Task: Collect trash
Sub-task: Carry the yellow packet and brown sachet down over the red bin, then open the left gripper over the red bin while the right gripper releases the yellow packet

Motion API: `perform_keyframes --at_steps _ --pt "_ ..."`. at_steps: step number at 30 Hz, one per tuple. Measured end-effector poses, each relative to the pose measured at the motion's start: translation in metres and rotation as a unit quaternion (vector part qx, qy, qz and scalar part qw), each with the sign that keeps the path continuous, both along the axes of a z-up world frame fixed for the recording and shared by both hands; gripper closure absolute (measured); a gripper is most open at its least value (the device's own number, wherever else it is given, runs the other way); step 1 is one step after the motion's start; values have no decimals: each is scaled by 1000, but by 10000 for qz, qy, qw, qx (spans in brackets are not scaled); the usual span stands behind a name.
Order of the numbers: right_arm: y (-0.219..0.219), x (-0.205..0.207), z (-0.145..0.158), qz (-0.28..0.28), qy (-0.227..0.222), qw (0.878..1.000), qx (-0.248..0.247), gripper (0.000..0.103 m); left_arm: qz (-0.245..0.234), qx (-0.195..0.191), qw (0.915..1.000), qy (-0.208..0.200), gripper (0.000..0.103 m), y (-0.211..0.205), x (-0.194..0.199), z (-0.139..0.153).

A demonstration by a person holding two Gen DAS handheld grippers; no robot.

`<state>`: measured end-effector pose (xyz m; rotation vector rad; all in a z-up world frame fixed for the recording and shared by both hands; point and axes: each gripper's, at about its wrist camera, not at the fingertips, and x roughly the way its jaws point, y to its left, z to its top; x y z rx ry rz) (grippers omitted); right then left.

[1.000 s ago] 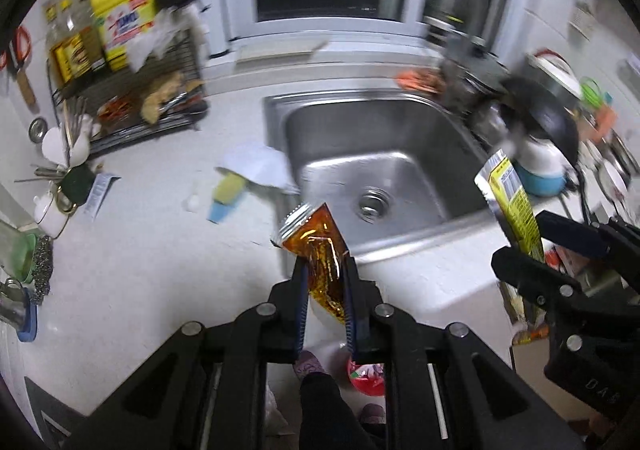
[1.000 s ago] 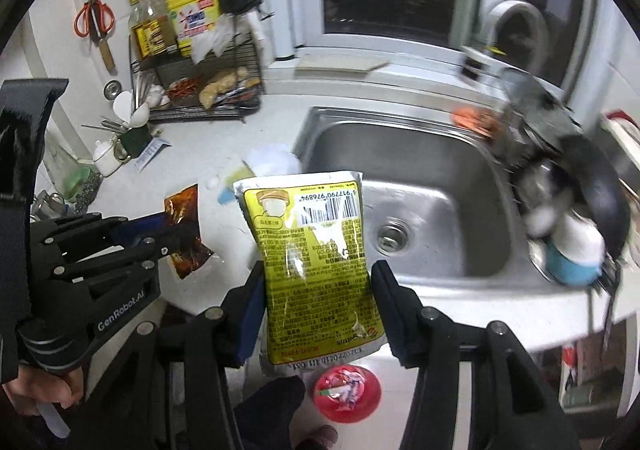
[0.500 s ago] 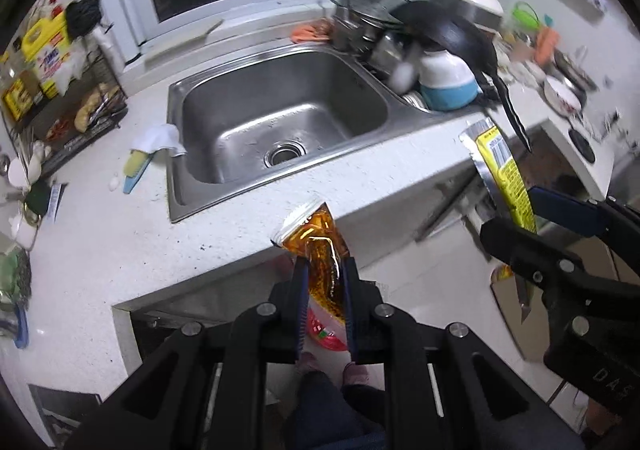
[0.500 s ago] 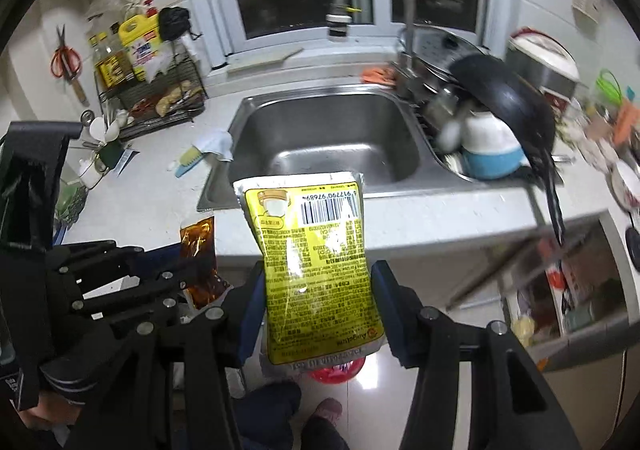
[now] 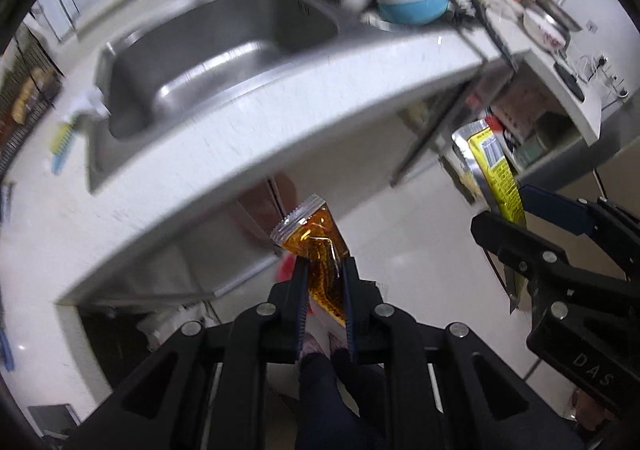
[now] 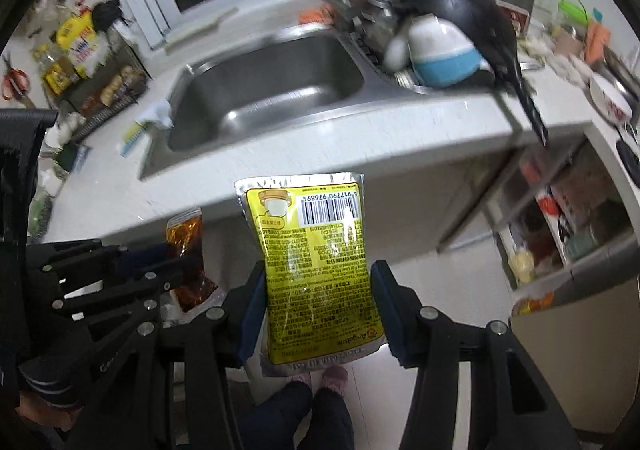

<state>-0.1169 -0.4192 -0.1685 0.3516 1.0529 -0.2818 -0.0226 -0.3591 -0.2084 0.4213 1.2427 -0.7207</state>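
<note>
A white kitchen counter with a steel sink set into it is filling the background, and both tools are being held out in front of its edge, above a pale tiled floor. The yellow packet, printed with a barcode and small text, is standing upright between the fingers of the right gripper, which is closing on its two side edges; its silver top seam is reaching up level with the counter's front edge. Just to its left, the amber sauce sachet is sitting pinched between the nearly closed fingers of the left gripper, its serrated clear top sticking up above the fingertips. In the left wrist view the yellow packet is showing edge-on at the right, well apart from the sachet. Beside the sink's right rim a black frying pan is leaning over a white and blue pot, its handle jutting past the counter edge. On the counter left of the sink, a crumpled white cloth and a yellow and blue brush are lying near each other. Open shelves holding blurred goods are showing below the counter at the right, and the person's feet in pink slippers are standing on the floor beneath the yellow packet.
</note>
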Motion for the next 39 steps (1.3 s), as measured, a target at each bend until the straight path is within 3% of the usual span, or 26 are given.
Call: perform_keyframes --at_steps 16,20,23,24,25,27,30,35,39 --pt "-23 22 -183 -123 887 9955 314 55 163 294 9953 910 89 -26 7 -219" --pt "-34 16 -219 -231 1127 9934 39 55 88 346 9928 1147 88 -35 8 -256" --pt "-38 14 -235 -235 1254 9918 46 56 -23 344 9926 1160 83 -39 9 -267" --pt "-37 14 -237 -236 1266 9917 41 56 -25 339 9928 1145 75 -40 10 -270" --pt "-38 13 -239 -223 1271 9916 47 61 12 340 9928 1146 70 -41 11 -272" --pt "-38 13 -241 -193 1314 9910 189 82 -2 305 9924 1190 70 -41 14 -273" --pt "-35 13 -239 -206 1247 9917 255 82 -62 369 9926 1159 66 -40 13 -275" --pt "-30 16 -241 -131 1132 9924 470 92 36 428 9926 1132 64 -31 16 -276" --pt "-26 17 -242 -57 1138 9923 480 92 114 274 9938 1072 41 -22 18 -269"
